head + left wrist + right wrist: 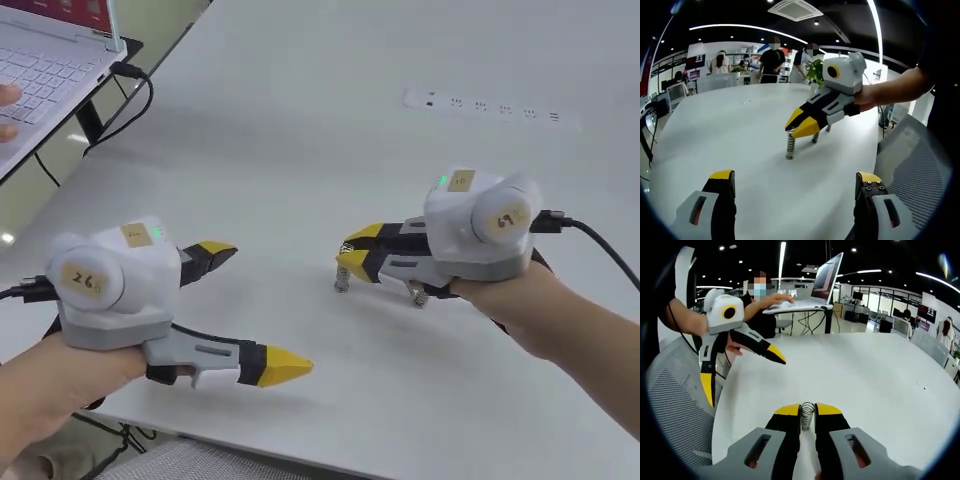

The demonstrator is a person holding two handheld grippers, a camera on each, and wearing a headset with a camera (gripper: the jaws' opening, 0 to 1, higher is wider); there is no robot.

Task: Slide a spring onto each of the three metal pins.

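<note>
A coiled spring (790,145) stands upright on the white table (300,130), its foot on the surface. My right gripper (352,255) is shut on its upper end; in the right gripper view the spring (807,416) sits between the yellow tips of the right gripper (808,410). Just behind it, under the right gripper's body, stand two more short upright sprung pins (815,137), one of them in the head view as a pin (420,295). My left gripper (250,305) hovers open near the table's front left, well apart from the springs, with nothing between its jaws.
A white power strip (490,108) lies at the far right of the table. An open laptop (50,50) sits on a side stand at the upper left with a person's hand on it, and a black cable (135,95) hangs beside it. People stand in the background.
</note>
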